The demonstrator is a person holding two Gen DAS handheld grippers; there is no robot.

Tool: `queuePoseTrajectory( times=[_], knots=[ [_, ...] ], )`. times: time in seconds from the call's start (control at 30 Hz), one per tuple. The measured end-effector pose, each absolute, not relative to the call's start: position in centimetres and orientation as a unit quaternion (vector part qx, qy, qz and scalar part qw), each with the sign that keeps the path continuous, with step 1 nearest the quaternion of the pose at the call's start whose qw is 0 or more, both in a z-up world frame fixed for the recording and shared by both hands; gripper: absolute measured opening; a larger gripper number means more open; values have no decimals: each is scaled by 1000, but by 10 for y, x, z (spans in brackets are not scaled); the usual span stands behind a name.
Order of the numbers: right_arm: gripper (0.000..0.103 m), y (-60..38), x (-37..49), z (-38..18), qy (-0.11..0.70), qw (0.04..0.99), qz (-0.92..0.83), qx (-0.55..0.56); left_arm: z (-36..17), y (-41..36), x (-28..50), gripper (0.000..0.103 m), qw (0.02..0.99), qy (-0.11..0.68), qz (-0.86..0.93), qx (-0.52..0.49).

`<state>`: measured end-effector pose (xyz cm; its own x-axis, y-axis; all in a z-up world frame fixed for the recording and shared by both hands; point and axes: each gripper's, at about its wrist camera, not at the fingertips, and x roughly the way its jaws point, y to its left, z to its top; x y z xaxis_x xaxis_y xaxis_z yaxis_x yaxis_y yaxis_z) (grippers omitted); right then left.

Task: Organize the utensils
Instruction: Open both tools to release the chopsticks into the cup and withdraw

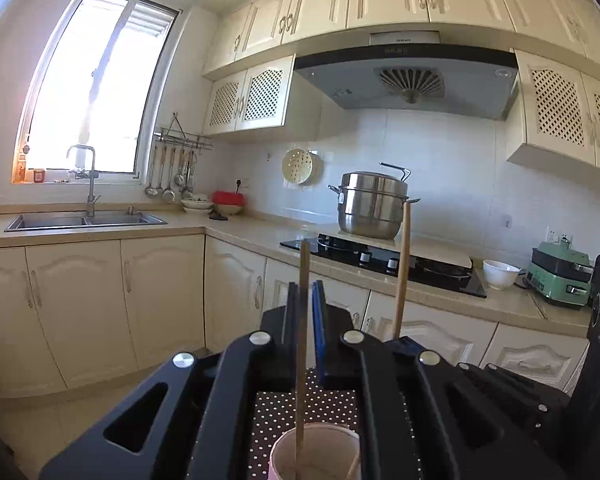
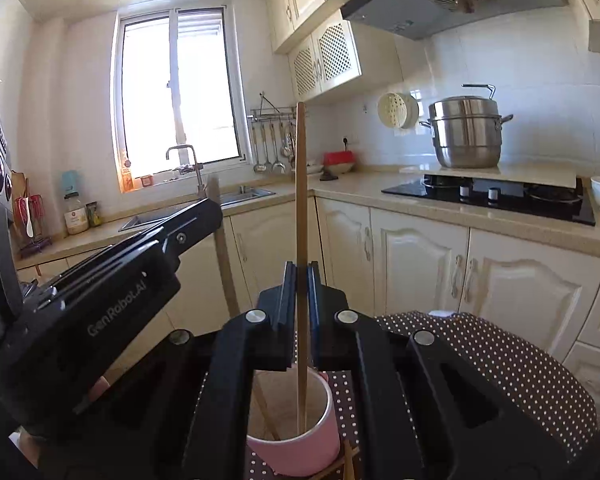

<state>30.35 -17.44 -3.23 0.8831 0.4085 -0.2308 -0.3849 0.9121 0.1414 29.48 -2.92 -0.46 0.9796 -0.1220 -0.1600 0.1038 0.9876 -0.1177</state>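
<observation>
A pink cup (image 2: 300,448) stands on a dark polka-dot cloth (image 2: 480,360); it also shows in the left wrist view (image 1: 316,456). My right gripper (image 2: 301,276) is shut on a wooden chopstick (image 2: 301,200) that stands upright with its lower end inside the cup. My left gripper (image 1: 306,292) is shut on a second wooden chopstick (image 1: 303,320), also upright with its lower end in the cup. In the right wrist view the left gripper (image 2: 100,300) sits at the left, holding its chopstick (image 2: 222,248). The right gripper's chopstick (image 1: 402,272) shows in the left wrist view.
Kitchen counter ahead with a sink (image 1: 86,220), a black gas hob (image 1: 384,264) and a steel steamer pot (image 1: 370,204). A white bowl (image 1: 500,274) and green appliance (image 1: 560,280) stand at the right. Cream cabinets (image 1: 80,308) below. Another wooden stick (image 2: 348,460) lies beside the cup.
</observation>
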Motion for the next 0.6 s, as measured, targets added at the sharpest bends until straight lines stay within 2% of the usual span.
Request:
queuePoseTrajectory(
  times=[0.03, 0.07, 0.2, 0.27, 0.33, 0.4, 0.6],
  knots=[
    [7, -175, 301, -33, 131, 970, 201, 46, -5, -29, 294, 33, 993, 89, -56, -52],
    [7, -176, 299, -34, 132, 970, 199, 45, -6, -27, 291, 41, 993, 93, -52, -52],
    [7, -178, 293, -34, 140, 971, 187, 43, -6, -21, 281, 55, 993, 102, -43, -49],
    [9, -178, 289, -34, 148, 972, 178, 40, -5, -18, 274, 58, 993, 104, -40, -49],
    [20, -180, 284, -33, 149, 973, 171, 38, -4, -14, 266, 61, 992, 106, -38, -49],
    [26, -182, 278, -30, 151, 974, 164, 38, -2, -10, 257, 63, 992, 109, -31, -45],
    [26, -198, 249, -23, 164, 975, 145, 33, -2, -5, 228, 64, 986, 153, -49, -37]
  ],
)
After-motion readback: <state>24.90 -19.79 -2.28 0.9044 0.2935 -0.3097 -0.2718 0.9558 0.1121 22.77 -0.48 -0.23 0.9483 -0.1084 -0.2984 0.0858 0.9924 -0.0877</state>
